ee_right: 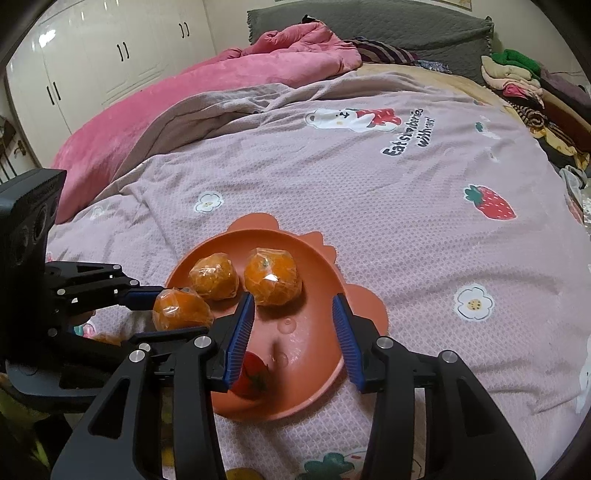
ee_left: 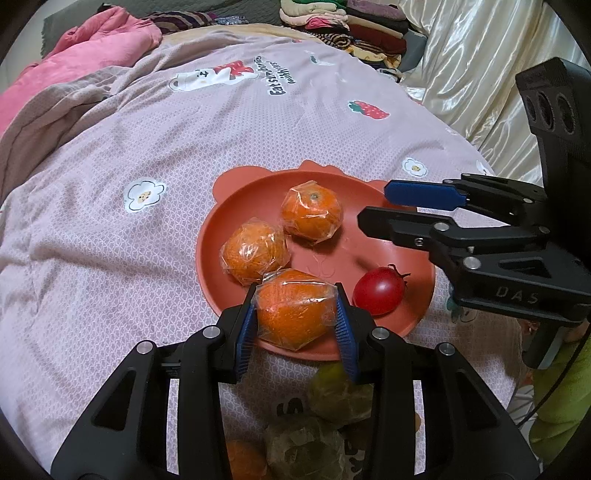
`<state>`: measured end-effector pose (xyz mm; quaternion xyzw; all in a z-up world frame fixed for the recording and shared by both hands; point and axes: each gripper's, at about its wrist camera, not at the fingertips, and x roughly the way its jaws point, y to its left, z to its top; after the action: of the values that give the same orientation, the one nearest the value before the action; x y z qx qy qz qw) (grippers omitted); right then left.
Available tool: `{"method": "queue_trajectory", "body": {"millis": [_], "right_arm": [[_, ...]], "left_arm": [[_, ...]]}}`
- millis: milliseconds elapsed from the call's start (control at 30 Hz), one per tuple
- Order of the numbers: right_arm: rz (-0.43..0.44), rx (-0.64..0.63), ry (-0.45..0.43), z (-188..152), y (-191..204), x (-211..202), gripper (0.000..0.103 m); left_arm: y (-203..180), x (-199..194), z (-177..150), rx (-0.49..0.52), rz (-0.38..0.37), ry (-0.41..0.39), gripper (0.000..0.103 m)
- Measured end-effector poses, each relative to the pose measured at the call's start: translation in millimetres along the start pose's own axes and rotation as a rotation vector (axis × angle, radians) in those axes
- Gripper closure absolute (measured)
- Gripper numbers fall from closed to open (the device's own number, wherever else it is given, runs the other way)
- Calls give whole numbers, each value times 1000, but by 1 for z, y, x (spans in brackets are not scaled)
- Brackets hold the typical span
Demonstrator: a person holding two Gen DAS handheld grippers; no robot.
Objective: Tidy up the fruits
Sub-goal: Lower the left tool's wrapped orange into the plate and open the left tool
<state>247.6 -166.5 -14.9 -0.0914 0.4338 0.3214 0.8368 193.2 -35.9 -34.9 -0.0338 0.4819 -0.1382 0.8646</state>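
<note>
An orange-red plate (ee_left: pixel 369 251) lies on the bed's lilac printed cover. On it are two plastic-wrapped oranges (ee_left: pixel 255 253) (ee_left: pixel 312 214) and a red tomato (ee_left: pixel 378 291). My left gripper (ee_left: pixel 295 314) is shut on a third wrapped orange (ee_left: pixel 295 310) at the plate's near rim. My right gripper (ee_right: pixel 293 301) stands open above the plate (ee_right: pixel 303 343), nothing between its blue pads. The tomato (ee_right: pixel 253 376) sits just beside its left finger, partly hidden. In the right wrist view the held orange (ee_right: pixel 181 310) shows at the left.
Greenish wrapped fruits (ee_left: pixel 340 391) and another orange (ee_left: pixel 243 461) lie on the cover under my left gripper. A pink quilt (ee_right: pixel 221 85) is heaped at the far left, folded clothes (ee_left: pixel 351 26) are stacked at the back, and a cream curtain (ee_left: pixel 472 74) hangs to the right.
</note>
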Motion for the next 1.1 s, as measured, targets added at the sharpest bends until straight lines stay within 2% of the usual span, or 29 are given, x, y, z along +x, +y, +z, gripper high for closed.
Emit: {"method": "queue_trajectory", "body": {"millis": [533,833,967,1100], "right_arm": [[-24,22,-34,-13,-1,-21,49],[-35,23,-42,-17,0,-26,46],[-39,25,-46,-17,0,-28,45],[-42,27,-49,-18,0,-29,45]], "left_arm": [[-2,-6,-1,-2,-9,-15,72],[-3,-11,-1,-4,-7,-28,72],[-3,-13,-1,-5,-9,-36,65],[-3,-16,0,-5,-12,-43,65]]}}
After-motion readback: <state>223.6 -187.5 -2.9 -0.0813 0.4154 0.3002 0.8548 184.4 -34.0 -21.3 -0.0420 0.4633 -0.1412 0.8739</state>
